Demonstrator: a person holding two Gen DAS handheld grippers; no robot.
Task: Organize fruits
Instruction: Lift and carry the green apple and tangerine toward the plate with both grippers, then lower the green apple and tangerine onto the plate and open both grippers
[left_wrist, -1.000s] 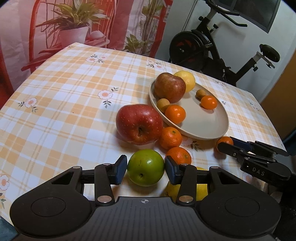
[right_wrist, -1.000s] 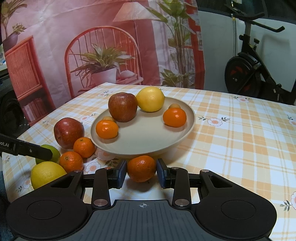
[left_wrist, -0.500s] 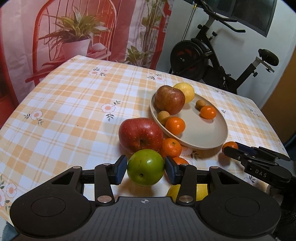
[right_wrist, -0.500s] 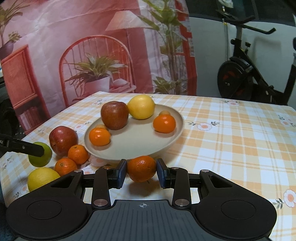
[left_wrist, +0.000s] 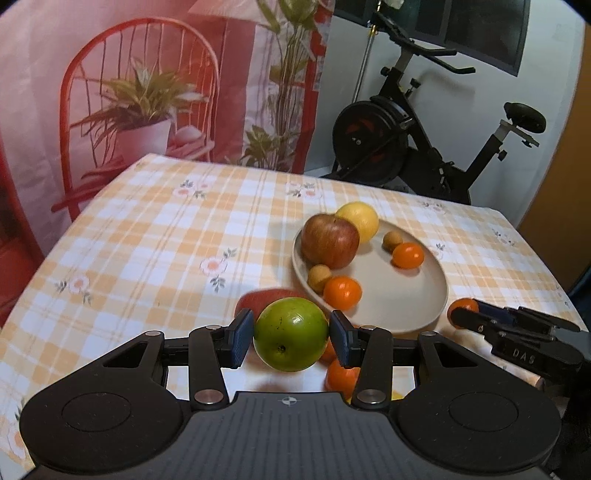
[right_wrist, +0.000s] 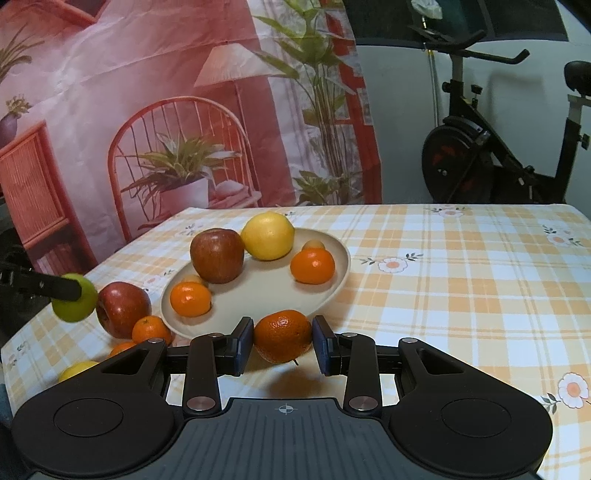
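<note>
Left wrist: fingers (left_wrist: 291, 336) clamp the green apple (left_wrist: 291, 339); right fingers (right_wrist: 283, 343) clamp a tangerine (right_wrist: 283, 335).

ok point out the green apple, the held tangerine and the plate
green apple (left_wrist: 291, 339), left wrist view, middle of its front skin
tangerine (right_wrist: 283, 335), right wrist view, centre of its peel between the fingers
plate (right_wrist: 258, 291), right wrist view, bare floor of the dish

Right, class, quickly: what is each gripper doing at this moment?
Left gripper: shut on the green apple, lifted off the table.
Right gripper: shut on an orange, also lifted.
</note>
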